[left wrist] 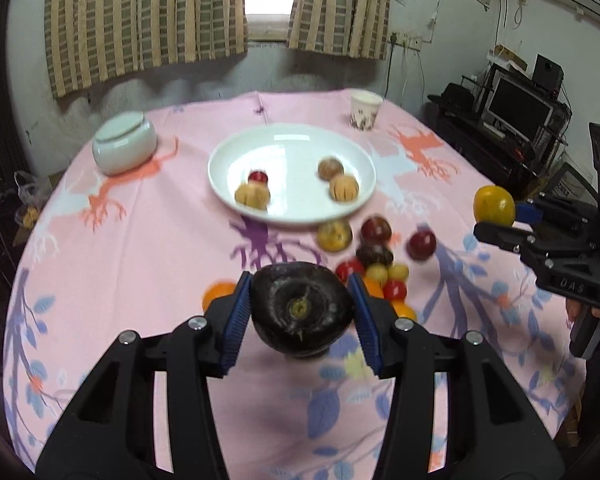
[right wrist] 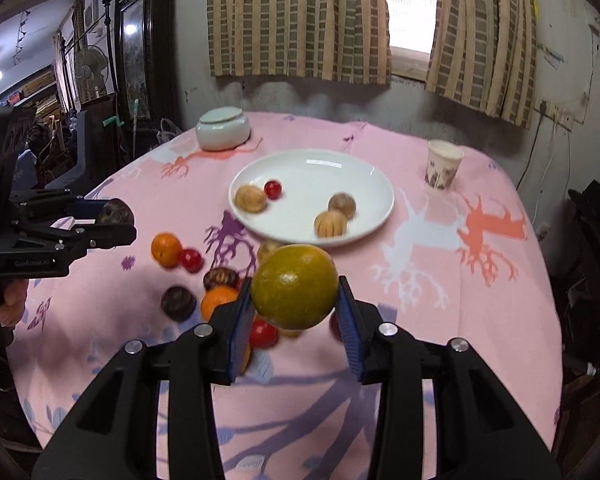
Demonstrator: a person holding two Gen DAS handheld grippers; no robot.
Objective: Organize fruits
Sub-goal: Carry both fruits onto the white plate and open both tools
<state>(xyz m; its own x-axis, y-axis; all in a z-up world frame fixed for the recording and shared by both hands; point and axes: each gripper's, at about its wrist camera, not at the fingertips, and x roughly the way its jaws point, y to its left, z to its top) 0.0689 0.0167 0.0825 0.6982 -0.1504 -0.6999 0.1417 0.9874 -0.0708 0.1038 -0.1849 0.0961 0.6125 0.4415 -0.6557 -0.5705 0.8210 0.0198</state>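
Firstly, the left wrist view: the left hand-held gripper (left wrist: 300, 312) clamps a dark round fruit (left wrist: 302, 314) above the tabletop (left wrist: 140, 260), hiding part of the blurred loose fruit pile (left wrist: 374, 258) near the white plate (left wrist: 292, 174). Right wrist view: the right hand-held gripper (right wrist: 296, 308) clamps a yellow-green citrus (right wrist: 295, 286) clear of the tabletop; fruit behind it is partly covered. Four fruits lie on the plate.

Motion-blurred loose fruits (left wrist: 374, 264) beside the plate (left wrist: 300, 148); several hidden behind the green-yellow citrus (right wrist: 295, 286).
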